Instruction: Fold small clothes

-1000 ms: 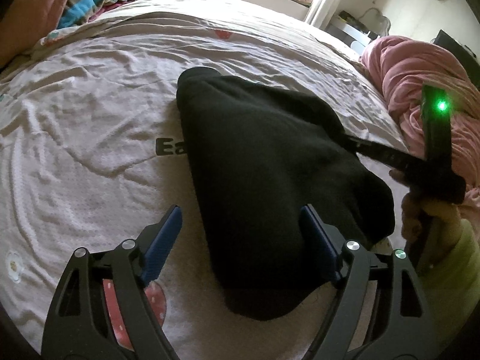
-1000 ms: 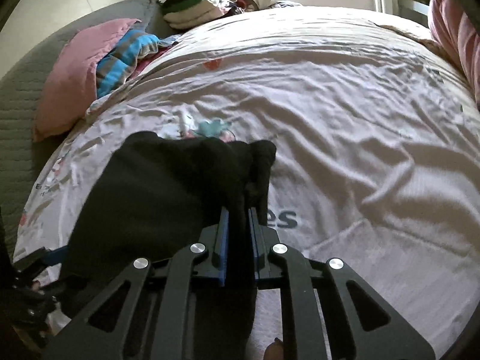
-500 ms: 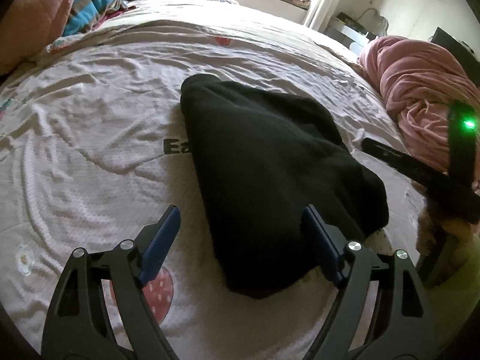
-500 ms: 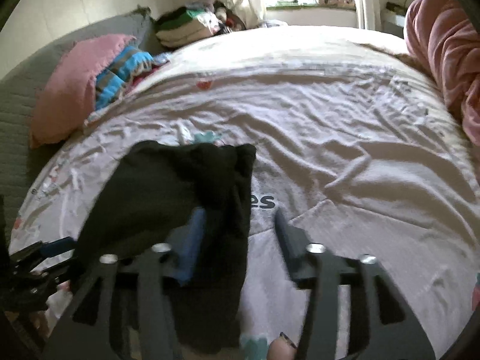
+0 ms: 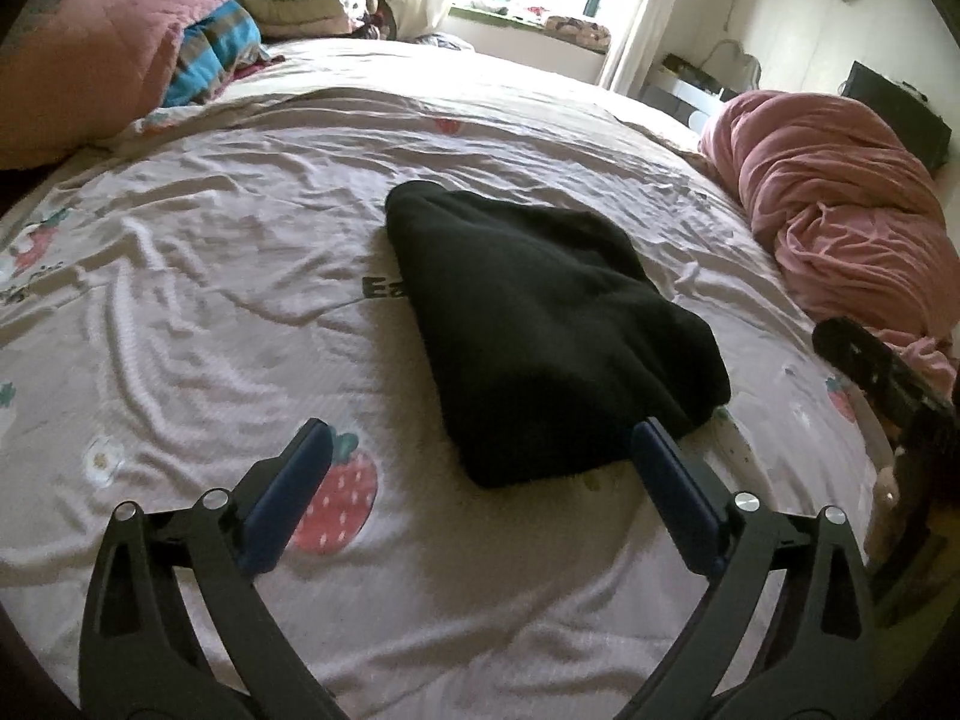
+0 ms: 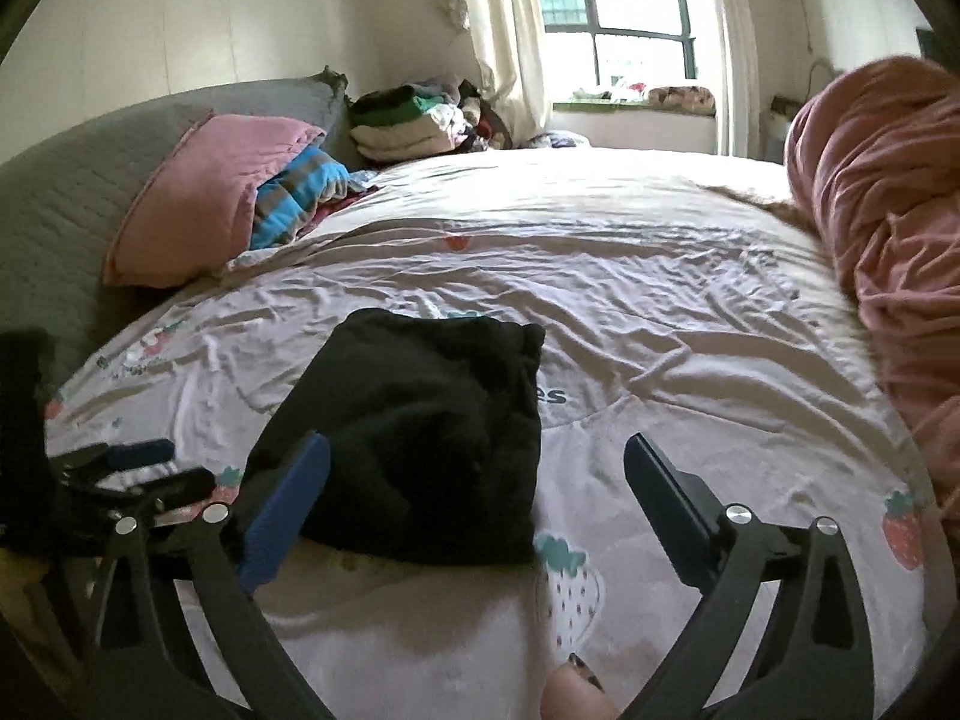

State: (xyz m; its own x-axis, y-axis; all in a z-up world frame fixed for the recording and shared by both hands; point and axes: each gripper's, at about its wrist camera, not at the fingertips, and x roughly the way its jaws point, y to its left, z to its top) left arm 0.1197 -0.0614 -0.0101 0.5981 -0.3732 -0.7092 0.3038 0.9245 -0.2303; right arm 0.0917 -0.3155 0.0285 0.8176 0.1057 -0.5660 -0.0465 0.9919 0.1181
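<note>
A folded black garment (image 5: 540,330) lies flat on the strawberry-print bedsheet (image 5: 210,312); it also shows in the right wrist view (image 6: 426,438). My left gripper (image 5: 480,456) is open and empty, held just short of the garment's near edge, its right finger beside the garment's near corner. My right gripper (image 6: 474,474) is open and empty, pulled back from the garment, with its left finger over the garment's near left corner. The right gripper's body (image 5: 882,372) shows at the right edge of the left wrist view; the left gripper (image 6: 132,468) shows at the left of the right wrist view.
A pink bundled blanket (image 5: 840,210) lies on the right side of the bed. A pink pillow (image 5: 90,54) and a blue striped cloth (image 5: 210,54) sit at the far left. A stack of folded clothes (image 6: 408,120) is at the far end near the window.
My right gripper opened, let go of the black garment and drew back. My left gripper also pulled back, so the garment lies farther ahead of both.
</note>
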